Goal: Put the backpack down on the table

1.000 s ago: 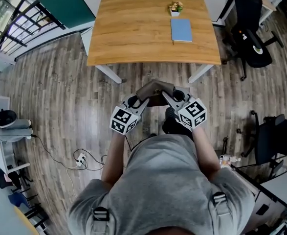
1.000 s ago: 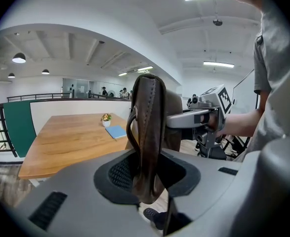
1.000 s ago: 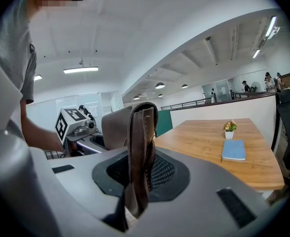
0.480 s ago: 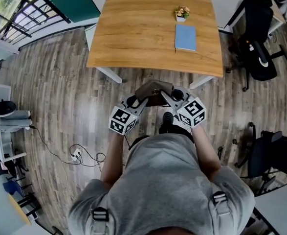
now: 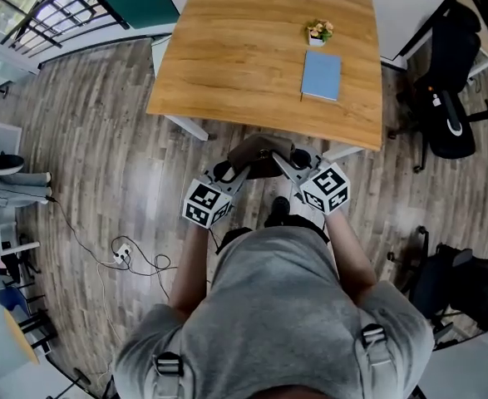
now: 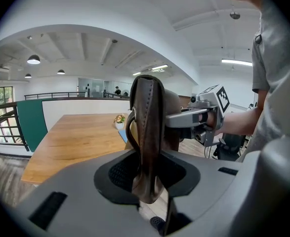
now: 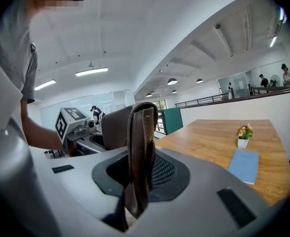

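**Wood-floor room: one backpack held short of one table**

Flooring is grey-brown plank throughout. One wooden table (image 5: 227, 56) stands ahead of the person. Two items rest on its far right part: one blue book (image 5: 321, 76) and one small potted flower (image 5: 318, 32), the pot just beyond the book. The remaining tabletop is bare wood.

Two black office chairs noted to the right: one (image 5: 453, 98) beside the table, one (image 5: 468, 277) nearer the person. One white cable (image 5: 127, 260) lies coiled on the floor at left.

One brown leather backpack (image 5: 258, 152) is carried between the two grippers, off the table and just short of its near edge.

Left gripper (image 5: 240, 168): jaws narrowed and clamped on one brown leather strap (image 6: 147, 132), which stands upright between them in the left gripper view.

Right gripper (image 5: 282, 161): jaws narrowed and clamped on one folded brown strap (image 7: 141, 147), upright between them in the right gripper view, with the bag's body directly behind it.

Both grippers meet at the bag from opposite sides, marker cubes toward the person.
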The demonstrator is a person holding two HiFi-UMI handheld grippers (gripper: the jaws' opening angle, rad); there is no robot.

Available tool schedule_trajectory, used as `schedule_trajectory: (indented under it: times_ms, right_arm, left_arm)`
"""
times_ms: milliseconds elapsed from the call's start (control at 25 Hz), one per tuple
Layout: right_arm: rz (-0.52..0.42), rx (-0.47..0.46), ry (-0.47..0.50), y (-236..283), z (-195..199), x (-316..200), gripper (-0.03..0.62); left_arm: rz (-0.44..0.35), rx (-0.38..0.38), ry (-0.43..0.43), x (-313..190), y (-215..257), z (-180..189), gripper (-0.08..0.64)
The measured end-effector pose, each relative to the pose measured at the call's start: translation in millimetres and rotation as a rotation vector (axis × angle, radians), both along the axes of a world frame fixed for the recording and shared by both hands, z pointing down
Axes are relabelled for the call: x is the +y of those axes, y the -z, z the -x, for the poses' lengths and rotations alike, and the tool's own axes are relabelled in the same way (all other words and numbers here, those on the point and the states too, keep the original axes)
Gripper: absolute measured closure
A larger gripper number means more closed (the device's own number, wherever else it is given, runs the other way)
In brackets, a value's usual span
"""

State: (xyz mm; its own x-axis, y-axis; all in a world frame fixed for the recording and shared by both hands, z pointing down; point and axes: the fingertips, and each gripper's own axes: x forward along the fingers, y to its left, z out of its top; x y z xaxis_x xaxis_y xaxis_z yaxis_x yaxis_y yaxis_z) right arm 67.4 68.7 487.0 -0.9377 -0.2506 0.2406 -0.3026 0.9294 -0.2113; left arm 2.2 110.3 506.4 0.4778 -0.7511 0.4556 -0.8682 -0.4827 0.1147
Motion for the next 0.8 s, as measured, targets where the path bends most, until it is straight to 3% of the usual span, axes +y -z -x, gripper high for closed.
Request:
schedule_trajectory:
  times_ms: [800]
  right_arm:
    - [-0.003,-0.014,0.07,-7.1,6.2,-41.2,0.526]
  left_arm:
    - [-0.003,-0.027,0.087,-36.9,-5.0,3.9,0.442]
